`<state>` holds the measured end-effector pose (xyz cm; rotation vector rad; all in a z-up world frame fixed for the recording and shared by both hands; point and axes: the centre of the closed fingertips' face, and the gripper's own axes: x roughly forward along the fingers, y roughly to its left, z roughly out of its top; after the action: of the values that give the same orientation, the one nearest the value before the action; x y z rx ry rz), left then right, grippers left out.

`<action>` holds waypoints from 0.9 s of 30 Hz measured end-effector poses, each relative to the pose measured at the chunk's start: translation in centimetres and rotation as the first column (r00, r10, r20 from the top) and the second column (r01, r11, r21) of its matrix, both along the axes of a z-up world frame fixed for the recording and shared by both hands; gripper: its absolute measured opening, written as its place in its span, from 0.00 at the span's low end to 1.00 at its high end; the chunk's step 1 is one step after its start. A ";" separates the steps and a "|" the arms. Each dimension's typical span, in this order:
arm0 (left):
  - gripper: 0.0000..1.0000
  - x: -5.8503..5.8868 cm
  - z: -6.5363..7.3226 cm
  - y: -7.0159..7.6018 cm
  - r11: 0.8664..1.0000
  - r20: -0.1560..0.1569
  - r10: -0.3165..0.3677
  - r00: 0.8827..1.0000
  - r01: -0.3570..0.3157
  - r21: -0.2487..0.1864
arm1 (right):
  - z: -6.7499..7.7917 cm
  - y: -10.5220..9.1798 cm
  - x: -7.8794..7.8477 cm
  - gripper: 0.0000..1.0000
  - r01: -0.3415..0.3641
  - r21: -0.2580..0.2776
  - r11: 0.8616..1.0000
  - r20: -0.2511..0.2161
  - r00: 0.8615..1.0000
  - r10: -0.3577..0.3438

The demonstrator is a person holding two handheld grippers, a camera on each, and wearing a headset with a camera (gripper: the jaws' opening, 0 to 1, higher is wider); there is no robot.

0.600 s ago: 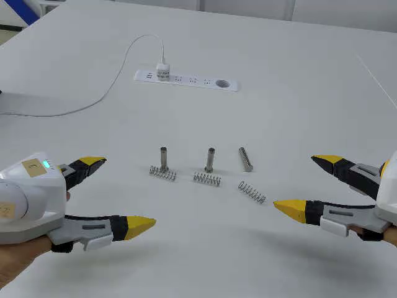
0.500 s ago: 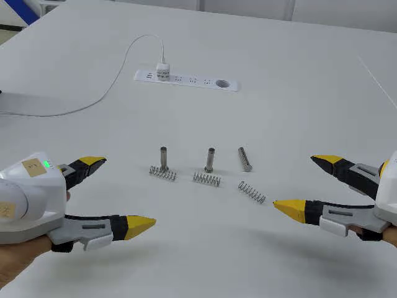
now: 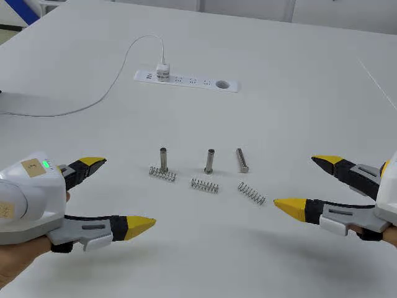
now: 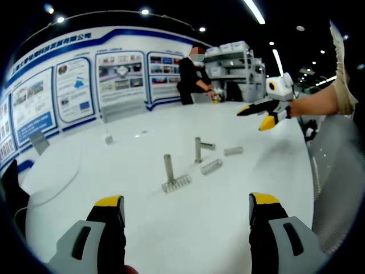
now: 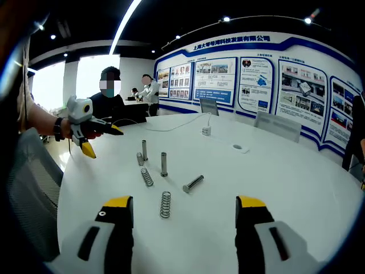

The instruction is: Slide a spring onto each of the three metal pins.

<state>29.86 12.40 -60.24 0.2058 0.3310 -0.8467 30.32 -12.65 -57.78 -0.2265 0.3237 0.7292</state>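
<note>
Three pins stand in a row mid-table. Left pin [image 3: 164, 158] and middle pin [image 3: 210, 160] are upright; right pin [image 3: 241, 159] lies flat. One spring lies on the table just on the near side of each: left spring [image 3: 162, 174], middle spring [image 3: 204, 185], right spring [image 3: 251, 193]. None is on a pin.

Left gripper [image 3: 118, 192] sits near-left and right gripper [image 3: 304, 183] near-right. Both have jaws spread wide with nothing between them, well apart from the parts.

The head view adds a power strip [image 3: 186, 80] farther back, with a plugged charger [image 3: 162, 71] and a cable [image 3: 105, 93] trailing left. The gripper views add the room: wall display boards [image 5: 251, 74], people [image 5: 109, 103] beyond the table, ceiling lights [image 5: 122, 25].

White tabletop [image 3: 279, 118] is bare around the row, with open surface between the parts and both grippers.
</note>
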 end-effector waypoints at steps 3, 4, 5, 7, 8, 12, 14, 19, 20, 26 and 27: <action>0.91 -0.1 -0.1 0.0 1.000 -0.001 0.000 1.000 0.000 0.000 | 0.0 -0.1 0.0 0.74 0.003 -0.001 1.000 0.001 1.000 -0.003; 0.91 -0.1 -0.1 0.0 1.000 -0.002 -0.001 1.000 0.001 0.000 | 0.0 -0.1 0.0 0.74 0.004 -0.002 1.000 -0.001 1.000 -0.004; 0.91 -0.1 -0.1 0.0 1.000 -0.002 -0.001 1.000 0.001 0.002 | 0.0 -0.1 0.0 0.73 0.004 -0.002 1.000 -0.001 1.000 -0.004; 0.91 -0.1 -0.1 0.0 1.000 -0.002 -0.001 1.000 0.001 0.000 | 0.0 -0.1 0.0 0.73 0.006 -0.004 1.000 -0.004 1.000 -0.006; 0.91 -0.1 -0.1 0.0 1.000 -0.003 -0.001 1.000 0.001 0.000 | -0.1 -0.2 0.0 0.73 0.007 -0.003 1.000 -0.006 1.000 -0.007; 0.91 -0.1 -0.1 0.0 1.000 -0.004 0.000 1.000 0.000 -0.001 | -0.1 -0.3 0.1 0.71 0.011 -0.001 1.000 -0.010 1.000 -0.011; 0.91 -0.1 -0.1 0.0 1.000 -0.003 0.000 1.000 0.000 0.000 | -0.2 -0.3 0.1 0.71 0.013 -0.001 1.000 -0.015 1.000 -0.013; 0.91 -0.1 -0.2 0.1 1.000 -0.005 0.003 1.000 -0.003 -0.003 | -0.2 -0.5 0.2 0.70 0.020 -0.006 1.000 -0.016 1.000 -0.020; 0.91 -0.1 -0.2 0.1 1.000 -0.005 0.003 1.000 -0.003 -0.002 | -0.1 -0.5 0.2 0.70 0.021 -0.006 1.000 -0.018 1.000 -0.021; 0.91 -0.2 -0.2 0.1 1.000 -0.006 0.005 1.000 -0.005 -0.006 | 0.2 -0.7 0.6 0.68 0.030 -0.012 0.999 -0.020 0.999 -0.031; 0.91 -0.2 -0.2 0.1 1.000 -0.005 0.005 1.000 -0.005 -0.005 | 0.2 -0.7 0.7 0.67 0.031 -0.014 0.999 -0.022 0.999 -0.032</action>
<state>29.65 12.50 -60.48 0.1985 0.3344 -0.8435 30.98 -13.35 -57.61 -0.2261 0.3525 0.6990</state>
